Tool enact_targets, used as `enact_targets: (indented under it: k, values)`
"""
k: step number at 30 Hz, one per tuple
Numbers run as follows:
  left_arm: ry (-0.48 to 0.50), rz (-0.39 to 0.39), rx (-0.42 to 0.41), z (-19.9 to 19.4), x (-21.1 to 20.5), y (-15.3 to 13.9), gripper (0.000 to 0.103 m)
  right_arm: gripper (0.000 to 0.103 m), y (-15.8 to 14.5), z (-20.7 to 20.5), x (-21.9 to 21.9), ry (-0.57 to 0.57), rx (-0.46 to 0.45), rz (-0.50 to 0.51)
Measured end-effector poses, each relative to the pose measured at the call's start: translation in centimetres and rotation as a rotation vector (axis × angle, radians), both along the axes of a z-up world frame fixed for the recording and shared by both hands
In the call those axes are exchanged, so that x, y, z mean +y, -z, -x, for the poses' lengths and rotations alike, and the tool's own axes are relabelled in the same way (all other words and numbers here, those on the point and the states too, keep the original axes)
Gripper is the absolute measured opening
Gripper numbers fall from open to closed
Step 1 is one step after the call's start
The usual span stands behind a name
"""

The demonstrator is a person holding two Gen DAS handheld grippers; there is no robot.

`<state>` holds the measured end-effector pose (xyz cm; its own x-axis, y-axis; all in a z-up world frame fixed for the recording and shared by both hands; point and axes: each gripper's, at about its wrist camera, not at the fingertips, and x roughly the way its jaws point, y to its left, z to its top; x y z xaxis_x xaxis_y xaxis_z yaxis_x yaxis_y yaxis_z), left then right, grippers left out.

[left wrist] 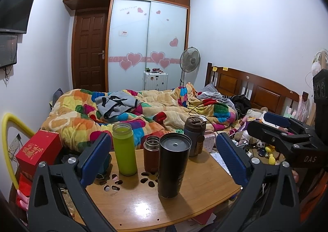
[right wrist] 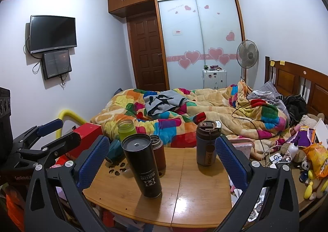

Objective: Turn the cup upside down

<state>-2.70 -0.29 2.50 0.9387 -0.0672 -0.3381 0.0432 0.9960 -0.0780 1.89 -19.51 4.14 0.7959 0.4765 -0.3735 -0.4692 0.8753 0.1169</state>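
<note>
Two hand-held grippers face a small bamboo table pushed against a bed. The black cup, a tall, slightly tapered tumbler with a glossy dark wall, stands near the table's front edge, roughly at its middle. The text printed on its side reads inverted in the right wrist view, and its upward face is a flat grey disc with a small central dimple; whether this is a base or a lid cannot be told.

The cup's long axis is vertical. It lies directly ahead of the left gripper, between the lines of its two blue ribbed pads, which stand wide apart and touch nothing. The right gripper is likewise spread and empty; from it the cup sits ahead and to the left, near its left pad. The left gripper therefore appears better aligned for a side grasp on the cup's wall.

Behind the cup stand a lime-green matte bottle without a cap, a small brown metal flask just beside the cup, and a grey lidded travel mug toward the far right corner. A red box sits off the left edge.
</note>
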Motion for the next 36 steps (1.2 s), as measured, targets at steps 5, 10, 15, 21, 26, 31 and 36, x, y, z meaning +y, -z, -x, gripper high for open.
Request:
enact_targets:
  k: [5,10,15,21,26,31,36]
  values:
    - [0.002,0.001,0.002,-0.1,-0.1,0.1,0.103,0.103,0.0,0.0,0.0,-0.001,-0.001,0.002]
    - [0.008,-0.001,0.002,-0.3,-0.4,0.3,0.103,0.103,0.0,0.0,-0.2,-0.003,0.000,0.003]
    - [0.013,-0.011,-0.012,-0.1,-0.7,0.3,0.103,0.103,0.0,0.0,-0.2,-0.002,0.000,0.002]
    - [0.029,-0.005,0.000,-0.4,-1.1,0.4,0.103,0.103,0.0,0.0,-0.1,-0.002,0.000,0.002]
    - [0.031,0.002,0.009,-0.6,-1.0,0.5,0.103,0.103,0.0,0.0,-0.2,-0.003,0.001,0.002]
    - [0.031,0.008,0.011,-0.6,-0.9,0.5,0.103,0.103,0.0,0.0,-0.2,-0.002,0.000,0.003]
    - [0.032,0.012,0.013,-0.7,-0.8,0.6,0.103,0.103,0.0,0.0,-0.2,-0.002,0.001,0.004]
